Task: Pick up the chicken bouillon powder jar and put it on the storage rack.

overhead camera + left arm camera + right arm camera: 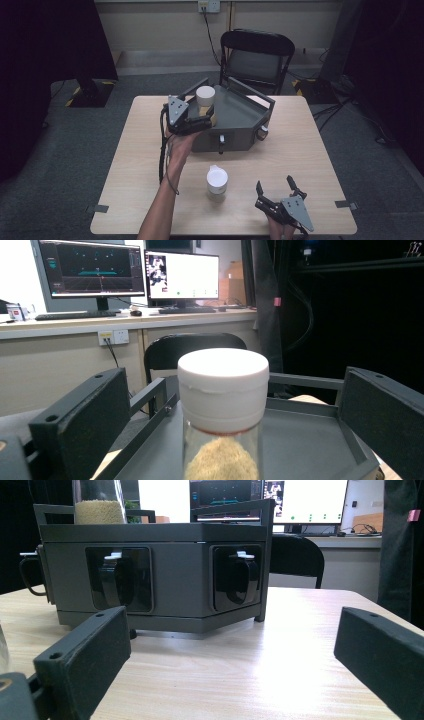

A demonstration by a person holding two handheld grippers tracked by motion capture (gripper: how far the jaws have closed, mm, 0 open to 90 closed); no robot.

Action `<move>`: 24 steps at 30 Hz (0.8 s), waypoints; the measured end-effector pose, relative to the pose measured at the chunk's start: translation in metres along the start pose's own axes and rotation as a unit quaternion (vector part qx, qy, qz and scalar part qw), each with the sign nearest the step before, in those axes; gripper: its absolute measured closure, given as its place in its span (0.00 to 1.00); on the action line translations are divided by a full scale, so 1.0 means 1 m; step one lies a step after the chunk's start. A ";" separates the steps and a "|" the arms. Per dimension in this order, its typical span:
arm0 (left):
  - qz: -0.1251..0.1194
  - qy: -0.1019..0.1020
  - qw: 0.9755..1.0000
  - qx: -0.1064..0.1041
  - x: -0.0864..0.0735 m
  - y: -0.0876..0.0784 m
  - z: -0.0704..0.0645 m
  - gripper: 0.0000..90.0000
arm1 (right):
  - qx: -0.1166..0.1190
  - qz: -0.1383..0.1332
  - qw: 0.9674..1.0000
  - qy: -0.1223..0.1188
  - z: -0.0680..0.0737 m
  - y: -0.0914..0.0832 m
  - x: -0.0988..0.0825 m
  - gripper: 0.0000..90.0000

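High view: I see my left gripper (202, 121) at the near-left corner of the grey metal tray-topped box (239, 116) that sits at the far middle of the light wooden table (125, 165). Standing on that corner of the tray is the clear jar with a white screw lid and tan powder inside (205, 100).

In the left gripper view the jar (223, 405) stands upright between my two black jaws, with a clear gap on each side; the pads do not press on it, so I count this gripper as released, with the jar resting on the tray by its own weight.

A second white-lidded clear jar (217, 182) stands on the bare table nearer to me, between the box and my right gripper (275, 189). That gripper rests at the near-right edge of the table with its jaws spread wide and nothing between them; in its own view it looks along the tabletop at the box's front (165, 575).

My judgement on handling: the jar looks rigid, smooth-walled and probably slippery, light to moderate in weight with the powder filling only the lower part. If it is glass it could break in a fall. I would grip the clear wall just below the lid, squarely across its width, not the lid itself, which might turn or lift off.
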State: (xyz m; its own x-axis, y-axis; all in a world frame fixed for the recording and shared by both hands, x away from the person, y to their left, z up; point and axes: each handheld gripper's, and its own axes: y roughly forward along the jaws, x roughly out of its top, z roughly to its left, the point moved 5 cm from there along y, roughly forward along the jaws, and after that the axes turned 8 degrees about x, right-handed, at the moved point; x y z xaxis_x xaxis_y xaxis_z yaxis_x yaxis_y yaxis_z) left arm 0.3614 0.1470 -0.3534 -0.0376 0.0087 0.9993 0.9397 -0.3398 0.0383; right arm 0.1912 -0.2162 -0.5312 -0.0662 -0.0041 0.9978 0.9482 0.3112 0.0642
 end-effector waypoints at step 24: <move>-0.013 -0.017 1.000 0.002 -0.035 -0.051 0.015 0.00 | 0.000 0.000 1.000 0.000 0.000 0.000 0.000 0.00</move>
State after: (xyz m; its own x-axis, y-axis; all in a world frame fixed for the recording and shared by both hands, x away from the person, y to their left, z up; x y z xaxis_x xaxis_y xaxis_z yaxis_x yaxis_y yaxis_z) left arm 0.3195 0.1778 -0.3900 -0.0503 0.0501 0.9975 0.9402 -0.3345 0.0642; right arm 0.1911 -0.2162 -0.5311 -0.0658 -0.0035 0.9978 0.9483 0.3109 0.0637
